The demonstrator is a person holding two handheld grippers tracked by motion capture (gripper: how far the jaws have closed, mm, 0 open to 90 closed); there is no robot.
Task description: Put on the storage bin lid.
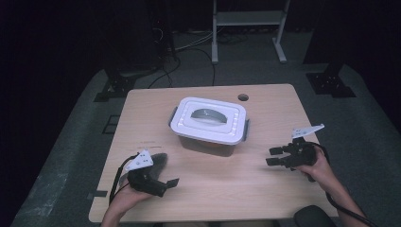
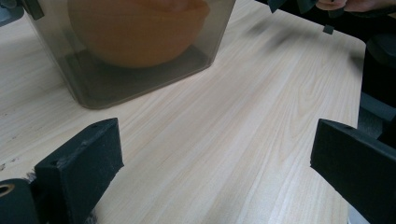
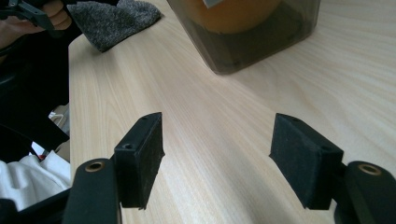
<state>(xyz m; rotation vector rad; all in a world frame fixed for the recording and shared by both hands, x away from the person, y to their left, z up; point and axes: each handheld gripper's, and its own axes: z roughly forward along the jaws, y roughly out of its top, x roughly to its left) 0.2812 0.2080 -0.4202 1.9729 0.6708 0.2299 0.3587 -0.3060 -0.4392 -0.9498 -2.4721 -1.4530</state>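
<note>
Both tongs, left (image 1: 163, 182) and right (image 1: 276, 156), gape wide, empty.

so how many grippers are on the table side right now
2. The left gripper is held near the table's front left by the grey cloth; the right gripper is at front right. Both have their jaws apart.

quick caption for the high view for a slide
A person's left gripper and right gripper, both open, flank a lidded translucent box on a wooden table.

Dark room, grey carpet (image 1: 71, 142), white shelf frame (image 1: 248, 28) behind
</note>
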